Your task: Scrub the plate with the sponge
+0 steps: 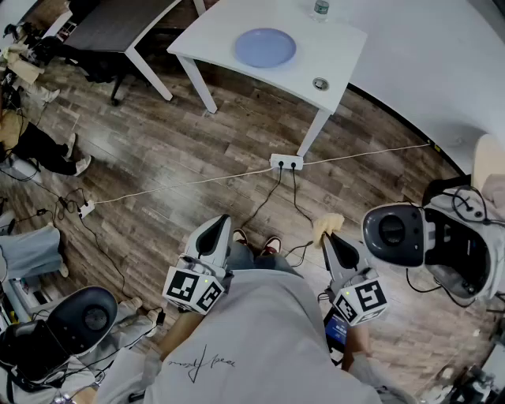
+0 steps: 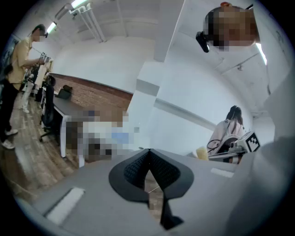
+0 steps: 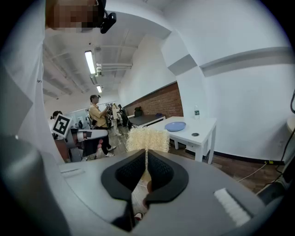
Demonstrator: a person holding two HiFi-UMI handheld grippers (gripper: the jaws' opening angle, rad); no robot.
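A round blue plate [image 1: 265,47] lies on the white table [image 1: 347,39] far ahead of me; it also shows small in the right gripper view as the plate [image 3: 175,126]. My right gripper [image 1: 330,237] is shut on a pale yellow loofah-like sponge [image 1: 327,226], whose fibrous block sponge [image 3: 147,139] sticks up above the closed tips [image 3: 146,152]. My left gripper [image 1: 221,225] is held close to my body, shut with nothing between its tips [image 2: 147,152]. Both grippers are well short of the table, over the wooden floor.
A small bottle [image 1: 319,9] and a round dark lid-like thing [image 1: 320,83] sit on the white table. A power strip [image 1: 286,162] with cables lies on the floor ahead. Grey chairs [image 1: 410,233] stand right and lower left. A dark desk [image 1: 110,24] stands far left.
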